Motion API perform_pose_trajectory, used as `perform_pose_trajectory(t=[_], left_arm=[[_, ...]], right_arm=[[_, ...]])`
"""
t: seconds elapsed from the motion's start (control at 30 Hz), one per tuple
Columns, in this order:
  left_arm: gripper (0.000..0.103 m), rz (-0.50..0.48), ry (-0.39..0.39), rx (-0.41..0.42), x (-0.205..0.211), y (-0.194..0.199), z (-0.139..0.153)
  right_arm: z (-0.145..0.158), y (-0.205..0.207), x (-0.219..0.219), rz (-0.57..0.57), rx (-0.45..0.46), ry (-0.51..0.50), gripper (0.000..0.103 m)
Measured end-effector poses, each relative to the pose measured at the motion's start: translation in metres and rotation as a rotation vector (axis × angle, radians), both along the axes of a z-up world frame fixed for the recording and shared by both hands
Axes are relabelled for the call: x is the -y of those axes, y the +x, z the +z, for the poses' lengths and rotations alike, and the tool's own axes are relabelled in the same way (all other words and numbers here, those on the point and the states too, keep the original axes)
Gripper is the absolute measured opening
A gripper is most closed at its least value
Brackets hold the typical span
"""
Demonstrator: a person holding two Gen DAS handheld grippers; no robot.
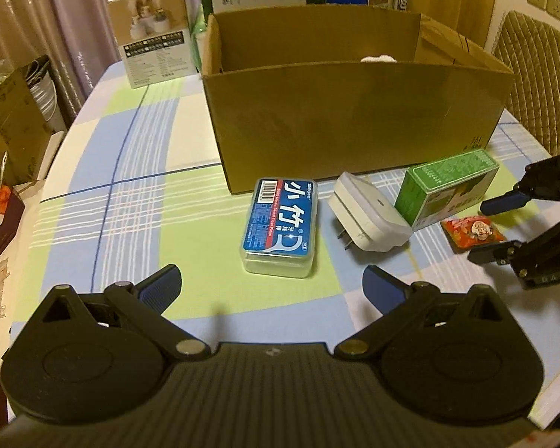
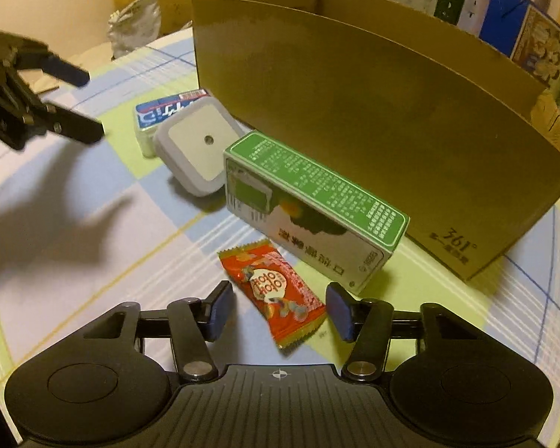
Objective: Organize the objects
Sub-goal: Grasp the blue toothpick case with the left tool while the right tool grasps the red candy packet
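While four items lie loose before the cardboard box point(image 1: 354, 127), you have yet to grip one.
Left gripper point(image 1: 270, 283): fingers wide apart, empty, near the blue floss-pick case point(image 1: 280, 224) marked "Dental Floss Picks".
White plug-in adapter point(image 1: 367, 216): right of it, no readable writing.
Green carton point(image 2: 310, 212): further right, print too small to read.
Right gripper point(image 2: 280, 308): fingers apart, straddling the red candy packet point(image 2: 276, 291); close on it next.
Box: "361°".
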State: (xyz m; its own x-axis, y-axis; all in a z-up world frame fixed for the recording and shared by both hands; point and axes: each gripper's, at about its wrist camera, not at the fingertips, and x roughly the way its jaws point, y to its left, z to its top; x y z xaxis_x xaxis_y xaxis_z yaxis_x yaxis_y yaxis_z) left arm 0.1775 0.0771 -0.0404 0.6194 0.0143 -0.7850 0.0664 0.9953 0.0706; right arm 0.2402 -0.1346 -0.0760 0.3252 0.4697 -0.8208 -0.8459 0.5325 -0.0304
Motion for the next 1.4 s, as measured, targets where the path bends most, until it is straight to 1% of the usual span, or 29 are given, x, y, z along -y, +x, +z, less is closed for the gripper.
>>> perform_pose_trajectory(t=[0.07, 0.13, 0.17, 0.2, 0.3, 0.47, 0.57, 0.63, 0.67, 0.7, 0.73, 0.77, 0.87, 0.93, 1.0, 1.03, 1.1, 1.17, 1.2, 1.23, 1.27, 1.3, 1.33, 1.4], left_arm=[[0.101, -0.010, 0.005, -0.005, 0.000, 0.005, -0.005], [0.101, -0.017, 0.014, -0.002, 0.000, 0.008, -0.007], [0.100, -0.016, 0.019, 0.000, -0.002, 0.011, -0.008], [0.099, -0.018, 0.019, 0.002, -0.003, 0.013, -0.010], [0.098, -0.029, 0.019, 0.006, -0.005, 0.020, -0.012], [0.094, -0.066, 0.035, 0.028, -0.005, 0.029, -0.015], [0.088, -0.093, 0.058, 0.021, -0.002, 0.037, -0.021], [0.080, -0.107, 0.053, 0.011, -0.001, 0.042, -0.026], [0.078, -0.112, 0.048, 0.002, -0.001, 0.044, -0.029], [0.069, -0.117, 0.047, -0.007, 0.000, 0.047, -0.031], [0.057, -0.124, 0.047, -0.016, 0.001, 0.048, -0.034], [0.053, -0.130, 0.047, -0.026, 0.002, 0.048, -0.036], [0.052, -0.086, 0.026, -0.042, 0.003, 0.042, -0.035], [0.052, -0.060, 0.016, -0.061, 0.006, 0.033, -0.032], [0.052, -0.034, 0.036, -0.090, 0.014, 0.019, -0.030], [0.052, -0.029, 0.043, -0.095, 0.019, 0.011, -0.029], [0.052, -0.027, 0.042, -0.107, 0.027, -0.004, -0.028], [0.052, -0.037, 0.031, -0.111, 0.034, -0.015, -0.026], [0.052, -0.044, 0.023, -0.111, 0.037, -0.021, -0.026], [0.052, -0.047, 0.014, -0.111, 0.039, -0.027, -0.025], [0.052, -0.045, 0.003, -0.112, 0.040, -0.032, -0.026], [0.052, -0.041, -0.006, -0.111, 0.040, -0.035, -0.026], [0.052, -0.037, -0.013, -0.107, 0.041, -0.038, -0.026], [0.055, -0.029, -0.015, -0.098, 0.043, -0.044, -0.024]], right_arm=[[0.001, 0.000, -0.001, -0.011, -0.021, 0.015, 0.041], [0.002, -0.001, 0.000, -0.045, -0.052, 0.037, 0.025], [0.003, -0.003, -0.001, -0.067, -0.051, 0.034, 0.019], [0.004, -0.005, -0.001, -0.087, -0.055, 0.033, 0.011], [0.008, -0.010, 0.002, -0.152, -0.083, 0.045, 0.010], [0.013, -0.021, 0.007, -0.210, -0.095, 0.068, 0.010], [0.014, -0.029, 0.009, -0.247, -0.113, 0.087, 0.010], [0.014, -0.033, 0.012, -0.276, -0.119, 0.094, 0.010], [0.013, -0.036, 0.013, -0.296, -0.120, 0.095, 0.010], [0.012, -0.037, 0.014, -0.314, -0.123, 0.095, 0.010], [0.012, -0.039, 0.016, -0.330, -0.126, 0.100, 0.010], [0.013, -0.042, 0.019, -0.345, -0.132, 0.105, 0.010], [0.016, -0.051, 0.025, -0.390, -0.127, 0.094, 0.010], [0.018, -0.059, 0.027, -0.414, -0.101, 0.066, 0.010], [0.019, -0.071, 0.026, -0.423, -0.054, 0.016, 0.010], [0.020, -0.078, 0.027, -0.422, -0.044, 0.005, 0.010], [0.019, -0.089, 0.027, -0.401, -0.053, 0.008, 0.010], [0.020, -0.099, 0.030, -0.386, -0.081, 0.037, 0.011], [0.020, -0.102, 0.032, -0.381, -0.093, 0.055, 0.015], [0.020, -0.105, 0.033, -0.378, -0.100, 0.067, 0.027], [0.020, -0.107, 0.036, -0.381, -0.100, 0.079, 0.035], [0.021, -0.109, 0.039, -0.389, -0.097, 0.096, 0.049], [0.023, -0.108, 0.040, -0.395, -0.095, 0.112, 0.054], [0.025, -0.104, 0.040, -0.416, -0.094, 0.138, 0.054]])
